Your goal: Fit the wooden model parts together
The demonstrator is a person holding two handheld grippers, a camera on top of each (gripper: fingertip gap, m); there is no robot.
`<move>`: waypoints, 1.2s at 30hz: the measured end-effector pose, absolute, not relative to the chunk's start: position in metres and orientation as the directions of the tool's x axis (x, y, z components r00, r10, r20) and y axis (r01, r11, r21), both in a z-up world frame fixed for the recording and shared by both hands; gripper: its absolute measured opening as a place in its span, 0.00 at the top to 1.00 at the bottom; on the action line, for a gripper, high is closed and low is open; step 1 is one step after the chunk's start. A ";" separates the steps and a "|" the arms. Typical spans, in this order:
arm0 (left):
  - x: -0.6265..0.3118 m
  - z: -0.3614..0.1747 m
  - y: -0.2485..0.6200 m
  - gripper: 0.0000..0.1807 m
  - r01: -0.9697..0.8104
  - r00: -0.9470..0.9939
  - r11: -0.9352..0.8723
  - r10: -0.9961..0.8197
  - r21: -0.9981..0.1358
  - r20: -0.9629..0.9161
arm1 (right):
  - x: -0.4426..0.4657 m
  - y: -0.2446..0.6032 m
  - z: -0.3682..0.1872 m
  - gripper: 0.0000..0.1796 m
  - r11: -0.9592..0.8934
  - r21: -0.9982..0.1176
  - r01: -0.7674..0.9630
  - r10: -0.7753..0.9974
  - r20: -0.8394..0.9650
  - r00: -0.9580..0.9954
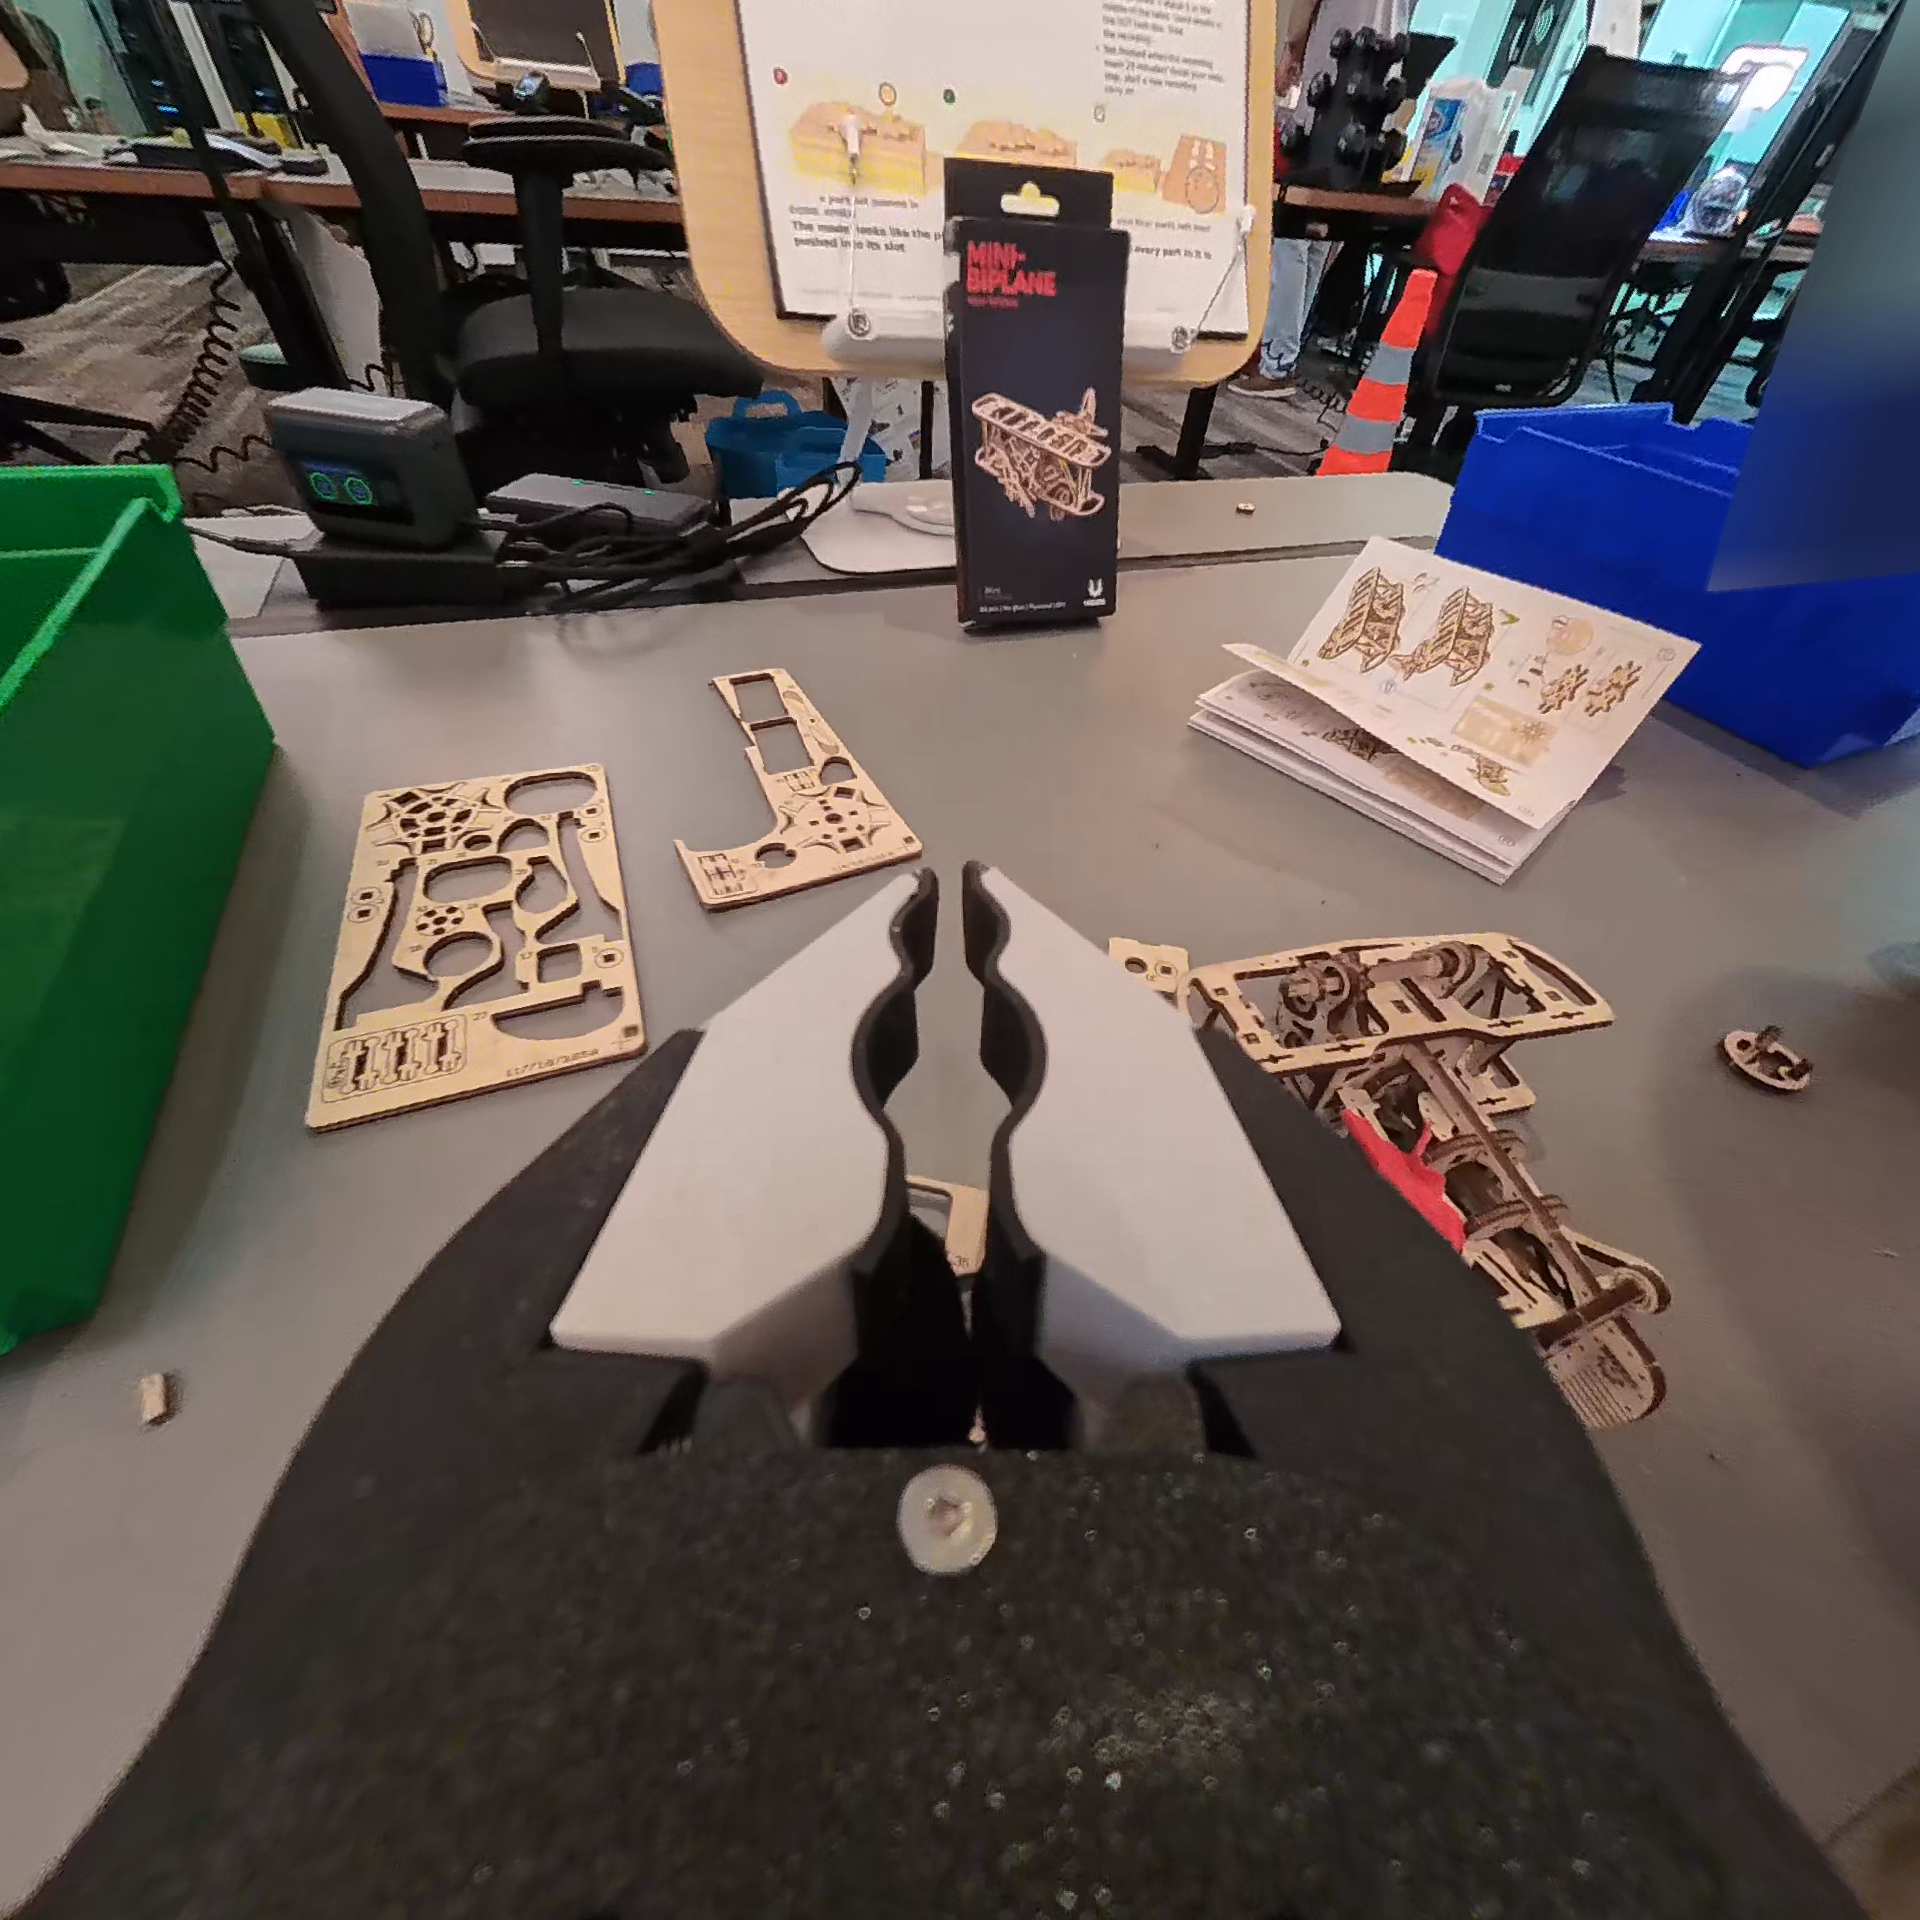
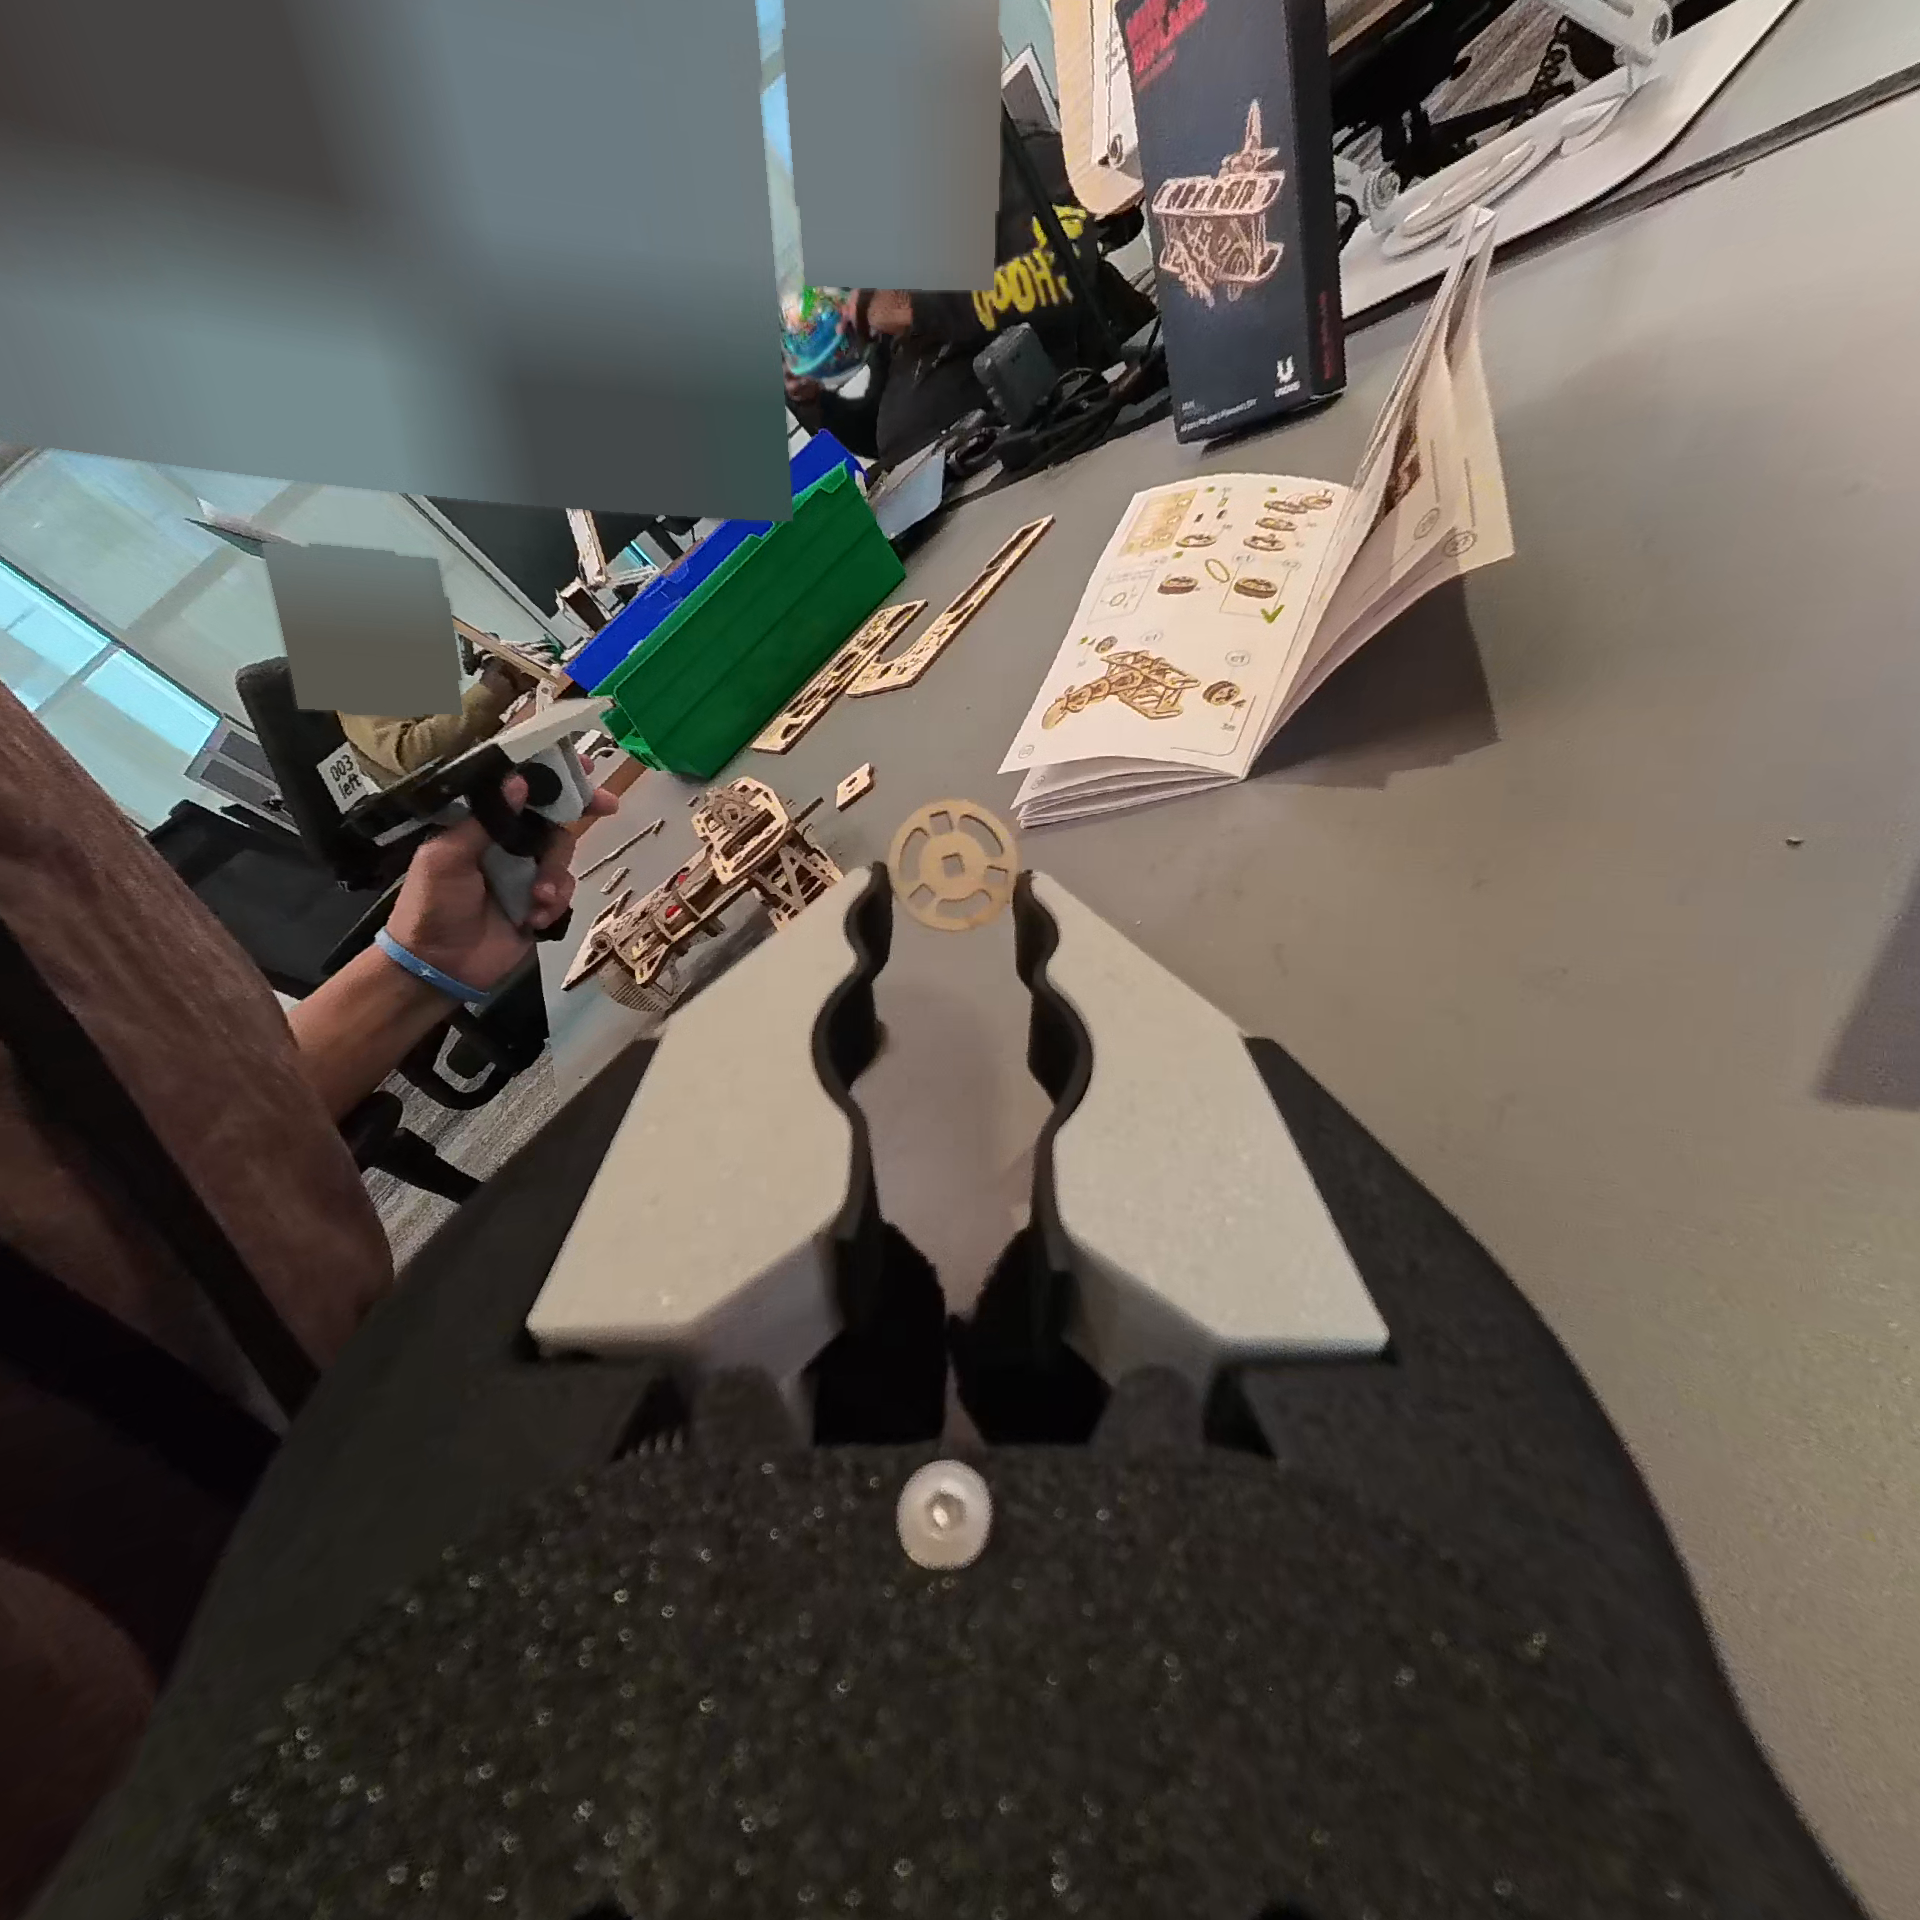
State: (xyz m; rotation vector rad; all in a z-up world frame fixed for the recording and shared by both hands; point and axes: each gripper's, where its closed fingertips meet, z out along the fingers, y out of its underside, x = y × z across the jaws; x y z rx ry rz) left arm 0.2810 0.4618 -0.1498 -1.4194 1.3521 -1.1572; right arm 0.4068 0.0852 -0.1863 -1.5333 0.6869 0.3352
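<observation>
Grey counter [image 1: 1039, 727]: my right gripper [image 2: 953, 883] grips a wooden wheel [image 2: 953, 864]; my left gripper [image 1: 948, 883], nearly closed, empty; biplane model [image 1: 1455, 1122] at its 3 o'clock.

1. An open-plan office or lab workspace — rows of desks [image 1: 436, 187] with black office chairs [image 1: 582, 332].
2. Grey worktable [image 1: 1039, 727] with storage bins [image 1: 94, 831], cabled electronics [image 1: 364, 483] — an orange traffic cone [image 1: 1387, 384] on carpet.

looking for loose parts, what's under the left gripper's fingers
A flat wooden piece with a slot lies on the grey table beneath the left gripper. Only a sliver shows between the fingers; its remainder is covered.
</observation>
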 end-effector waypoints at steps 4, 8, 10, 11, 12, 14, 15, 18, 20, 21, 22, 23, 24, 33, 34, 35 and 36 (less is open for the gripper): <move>0.279 -0.147 0.465 0.99 -0.214 0.002 -0.077 -0.997 -0.974 0.079 | 0.407 0.086 -0.186 0.88 0.040 -0.796 -0.604 -0.213 -0.598 0.773; 0.279 -0.147 0.465 0.99 -0.212 -0.001 -0.077 -0.997 -0.974 0.079 | 0.407 0.086 -0.186 0.88 0.042 -0.795 -0.605 -0.213 -0.599 0.772; 0.280 -0.148 0.464 0.99 -0.219 -0.003 -0.073 -0.997 -0.973 0.076 | 0.407 0.086 -0.186 0.88 0.041 -0.795 -0.605 -0.212 -0.599 0.772; 0.280 -0.148 0.464 0.99 -0.216 -0.003 -0.069 -0.997 -0.974 0.071 | 0.407 0.086 -0.186 0.88 0.042 -0.795 -0.605 -0.212 -0.599 0.772; 0.280 -0.147 0.464 0.99 -0.214 -0.004 -0.066 -0.998 -0.975 0.069 | 0.407 0.086 -0.186 0.88 0.042 -0.795 -0.606 -0.212 -0.599 0.772; 0.280 -0.148 0.464 0.99 -0.217 -0.005 -0.069 -0.997 -0.974 0.071 | 0.407 0.086 -0.186 0.88 0.041 -0.795 -0.606 -0.212 -0.599 0.772; 0.280 -0.148 0.464 0.99 -0.218 -0.005 -0.070 -0.997 -0.974 0.072 | 0.407 0.086 -0.186 0.88 0.041 -0.795 -0.606 -0.212 -0.600 0.772; 0.280 -0.149 0.464 0.99 -0.220 -0.004 -0.068 -0.997 -0.973 0.071 | 0.407 0.086 -0.187 0.88 0.040 -0.794 -0.606 -0.211 -0.600 0.772; 0.280 -0.149 0.465 0.99 -0.225 0.000 -0.063 -0.998 -0.972 0.065 | 0.408 0.085 -0.186 0.88 0.042 -0.794 -0.606 -0.211 -0.600 0.772; 0.279 -0.150 0.465 0.99 -0.227 0.002 -0.061 -0.998 -0.972 0.062 | 0.408 0.086 -0.186 0.88 0.042 -0.794 -0.606 -0.211 -0.600 0.772; 0.279 -0.149 0.465 0.99 -0.222 0.001 -0.061 -0.998 -0.973 0.062 | 0.408 0.086 -0.186 0.88 0.042 -0.794 -0.606 -0.211 -0.600 0.772; 0.279 -0.149 0.465 0.99 -0.221 0.000 -0.064 -0.998 -0.973 0.066 | 0.408 0.086 -0.186 0.88 0.041 -0.794 -0.606 -0.210 -0.600 0.772; 0.280 -0.150 0.465 0.99 -0.226 0.000 -0.066 -0.998 -0.972 0.068 | 0.408 0.086 -0.186 0.88 0.040 -0.794 -0.607 -0.209 -0.601 0.772; 0.280 -0.151 0.463 0.99 -0.233 -0.005 -0.060 -0.998 -0.971 0.063 | 0.408 0.086 -0.187 0.88 0.041 -0.794 -0.607 -0.209 -0.601 0.771; 0.280 -0.152 0.463 0.99 -0.233 -0.005 -0.062 -0.998 -0.970 0.065 | 0.408 0.086 -0.187 0.88 0.041 -0.794 -0.607 -0.209 -0.601 0.771; 0.280 -0.152 0.464 0.99 -0.234 -0.004 -0.062 -0.998 -0.970 0.065 | 0.408 0.086 -0.187 0.88 0.041 -0.793 -0.607 -0.209 -0.601 0.771; 0.280 -0.152 0.464 0.99 -0.234 -0.004 -0.061 -0.998 -0.970 0.063 | 0.408 0.086 -0.187 0.88 0.041 -0.793 -0.607 -0.209 -0.601 0.771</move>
